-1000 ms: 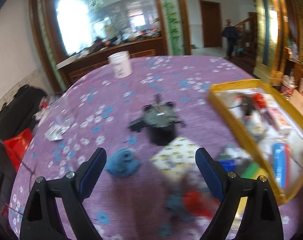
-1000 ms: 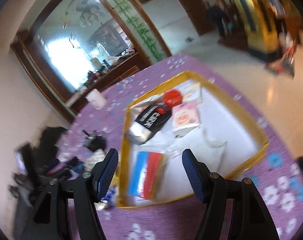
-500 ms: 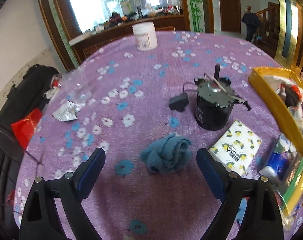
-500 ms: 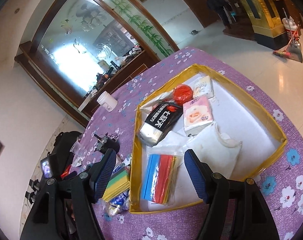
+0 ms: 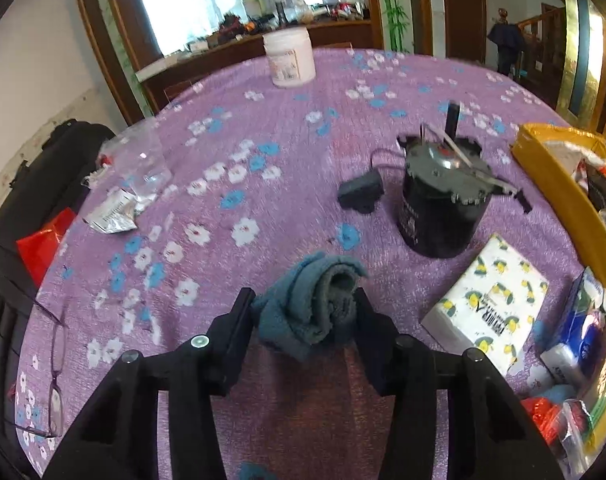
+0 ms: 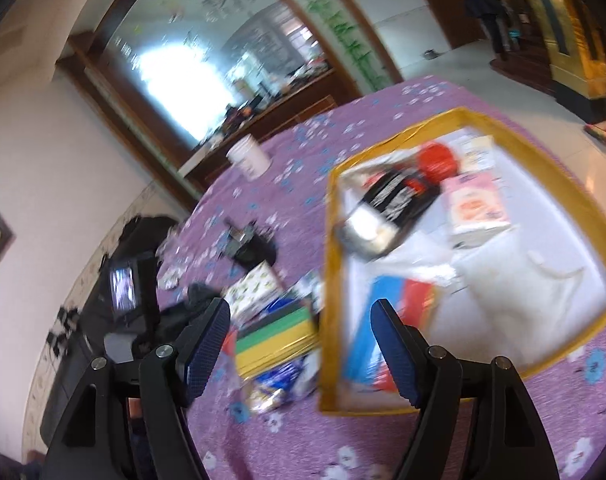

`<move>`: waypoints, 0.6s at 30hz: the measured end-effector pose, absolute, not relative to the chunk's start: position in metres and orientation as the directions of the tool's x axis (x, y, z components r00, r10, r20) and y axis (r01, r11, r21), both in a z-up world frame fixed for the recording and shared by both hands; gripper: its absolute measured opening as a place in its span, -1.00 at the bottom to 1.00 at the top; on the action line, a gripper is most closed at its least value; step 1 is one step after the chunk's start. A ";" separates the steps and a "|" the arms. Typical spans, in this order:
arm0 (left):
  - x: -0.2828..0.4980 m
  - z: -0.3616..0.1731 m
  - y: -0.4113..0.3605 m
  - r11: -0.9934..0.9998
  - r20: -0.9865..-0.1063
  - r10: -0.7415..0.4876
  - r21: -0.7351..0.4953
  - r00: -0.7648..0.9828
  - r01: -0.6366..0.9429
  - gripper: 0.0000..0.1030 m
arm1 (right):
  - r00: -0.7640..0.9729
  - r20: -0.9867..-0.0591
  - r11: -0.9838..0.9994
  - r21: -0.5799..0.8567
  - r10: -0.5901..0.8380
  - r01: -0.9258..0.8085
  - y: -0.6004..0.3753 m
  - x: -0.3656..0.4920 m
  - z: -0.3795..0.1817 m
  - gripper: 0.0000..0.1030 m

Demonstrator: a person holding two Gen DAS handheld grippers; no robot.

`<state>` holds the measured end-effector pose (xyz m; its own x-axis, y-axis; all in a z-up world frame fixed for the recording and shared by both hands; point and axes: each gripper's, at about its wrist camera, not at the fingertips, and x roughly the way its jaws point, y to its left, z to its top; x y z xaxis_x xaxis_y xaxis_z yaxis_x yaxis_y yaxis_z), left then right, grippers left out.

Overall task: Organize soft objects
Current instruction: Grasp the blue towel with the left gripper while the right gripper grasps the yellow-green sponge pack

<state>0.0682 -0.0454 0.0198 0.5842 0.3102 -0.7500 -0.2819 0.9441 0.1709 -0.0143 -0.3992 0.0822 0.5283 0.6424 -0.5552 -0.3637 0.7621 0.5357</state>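
Open purple bench (image 5: 287, 152) stretches toward twelve o'clock of the blue cloth (image 5: 311, 304), a lemon-print tissue pack (image 5: 491, 304) at three o'clock. The left gripper (image 5: 303, 312), its jaws just closed, pinches the cloth. The right gripper (image 6: 299, 344) hangs spread and empty over the yellow tray's rim (image 6: 327, 280).

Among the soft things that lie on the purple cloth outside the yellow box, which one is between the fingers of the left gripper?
The crumpled blue cloth. The left gripper has just closed on it; the lemon-print tissue pack lies apart, untouched.
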 end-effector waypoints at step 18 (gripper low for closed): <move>0.057 0.032 -0.036 0.946 -0.720 0.292 0.121 0.629 -0.301 -0.09 | 0.312 -0.703 0.709 0.380 0.639 -0.594 -0.286 -0.016 0.055 0.52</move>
<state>0.0570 -0.0365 0.0325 0.6289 0.2924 -0.7204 -0.3009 0.9459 0.1212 -0.0162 -0.2863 0.0552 0.3120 0.6389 -0.7032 -0.5940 0.7088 0.3805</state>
